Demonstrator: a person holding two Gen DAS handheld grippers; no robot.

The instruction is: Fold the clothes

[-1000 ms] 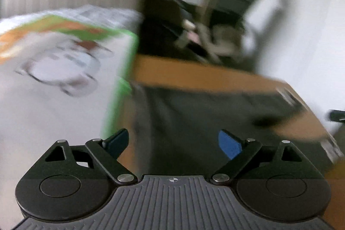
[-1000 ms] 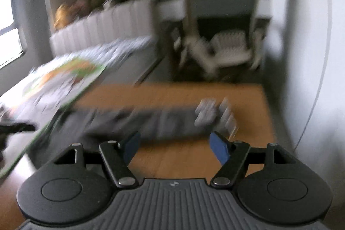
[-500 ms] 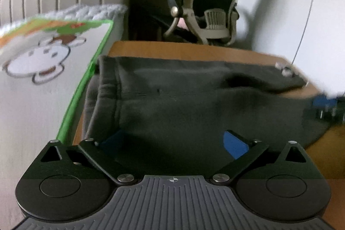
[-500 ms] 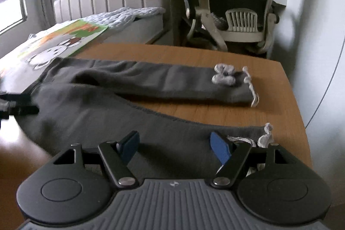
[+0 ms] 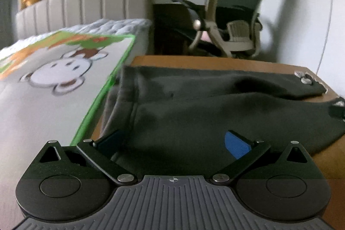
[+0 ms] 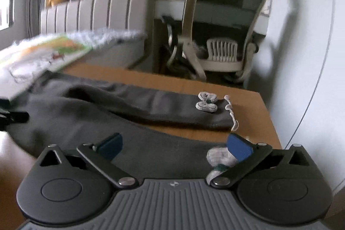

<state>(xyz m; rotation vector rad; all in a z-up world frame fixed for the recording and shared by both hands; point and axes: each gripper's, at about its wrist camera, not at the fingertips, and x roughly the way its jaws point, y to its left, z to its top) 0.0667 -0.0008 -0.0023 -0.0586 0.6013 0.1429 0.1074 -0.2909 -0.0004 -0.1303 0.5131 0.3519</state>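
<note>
The pants [image 5: 215, 109] cover most of my table [image 6: 176, 81]. Bare wood shows beyond the pants along the far edge, and in a strip between the two legs (narrow). Left of the pants a blanket [image 5: 43, 87] hems me in; behind them a chair [image 6: 220, 42] blocks the far side.
</note>
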